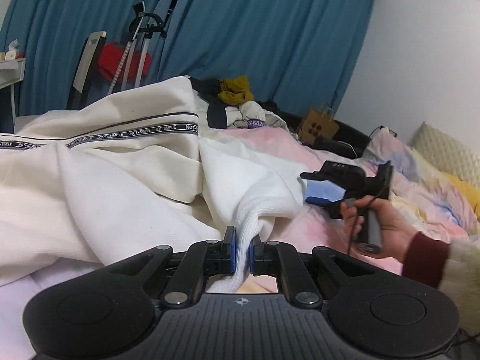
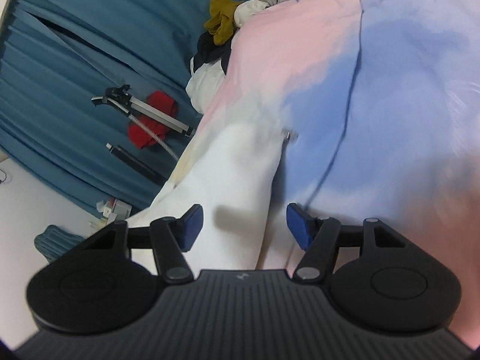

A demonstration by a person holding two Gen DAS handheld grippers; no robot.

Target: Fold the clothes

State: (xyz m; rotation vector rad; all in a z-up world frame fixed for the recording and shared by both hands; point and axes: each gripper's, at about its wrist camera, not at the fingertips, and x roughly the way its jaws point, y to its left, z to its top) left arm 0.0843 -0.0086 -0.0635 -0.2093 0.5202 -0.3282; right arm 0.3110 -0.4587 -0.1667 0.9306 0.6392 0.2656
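Observation:
A cream-white garment (image 1: 120, 180) with a black "NOT-SIMPLE" band lies spread over the bed. My left gripper (image 1: 242, 240) is shut on its white ribbed edge (image 1: 249, 222), which bunches up between the blue pads. At the right, a hand (image 1: 387, 228) holds my right gripper (image 1: 306, 188), rolled on its side at the garment's right edge. In the right wrist view the right gripper (image 2: 244, 225) is open. A fold of the white cloth (image 2: 237, 180) lies between its blue pads (image 2: 192, 225), which do not press on it.
The bed has a pink and blue sheet (image 1: 270, 141). A pile of clothes (image 1: 237, 102) with a mustard piece sits at the far side. A brown paper bag (image 1: 318, 126) and a pillow (image 1: 444, 150) lie to the right. A chair (image 1: 87, 66) and blue curtains (image 1: 270, 30) stand behind.

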